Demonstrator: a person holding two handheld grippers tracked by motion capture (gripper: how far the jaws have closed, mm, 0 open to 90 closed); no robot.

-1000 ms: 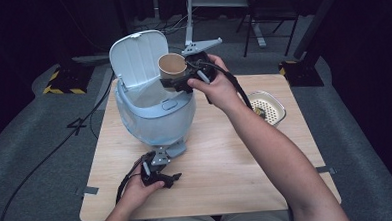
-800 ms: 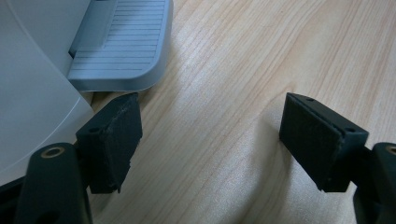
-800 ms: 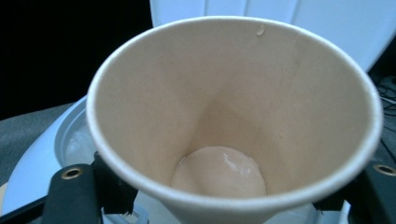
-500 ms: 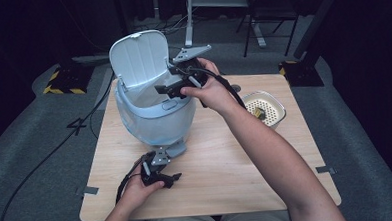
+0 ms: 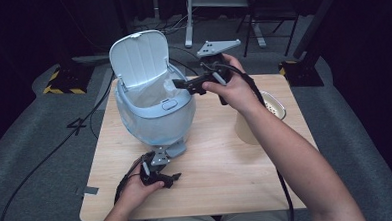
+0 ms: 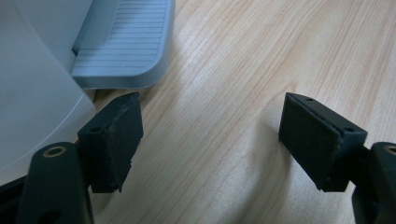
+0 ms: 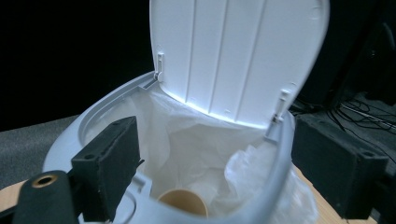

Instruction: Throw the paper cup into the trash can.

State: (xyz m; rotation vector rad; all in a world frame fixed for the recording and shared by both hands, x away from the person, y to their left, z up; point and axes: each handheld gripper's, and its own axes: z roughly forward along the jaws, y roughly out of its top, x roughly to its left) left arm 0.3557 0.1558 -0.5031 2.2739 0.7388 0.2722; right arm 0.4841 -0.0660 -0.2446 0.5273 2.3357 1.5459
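Note:
A pale blue pedal bin (image 5: 154, 117) stands on the wooden table (image 5: 227, 179) with its lid (image 5: 139, 55) up and a white liner (image 7: 201, 140) inside. A tan paper cup (image 7: 183, 203) lies at the bottom of the liner. My right gripper (image 5: 185, 86) hovers at the bin's right rim. Its jaws have just been opening and stand open (image 7: 215, 163) with nothing between them. My left gripper (image 5: 166, 179) rests on the table by the bin's foot pedal (image 6: 121, 46). It is open (image 6: 210, 140), and its left pad is close to the pedal's front edge.
A second tan cup (image 5: 246, 128) stands on the table beside the right forearm. A white bowl (image 5: 276, 107) with speckled contents sits at the right edge. Cables trail from both grippers. Dark floor and furniture legs lie beyond the table.
The right gripper carried a paper cup over the bin a second ago. It then let the cup go into the liner and has drawn back to the right, jaws open. The left hand stayed put.

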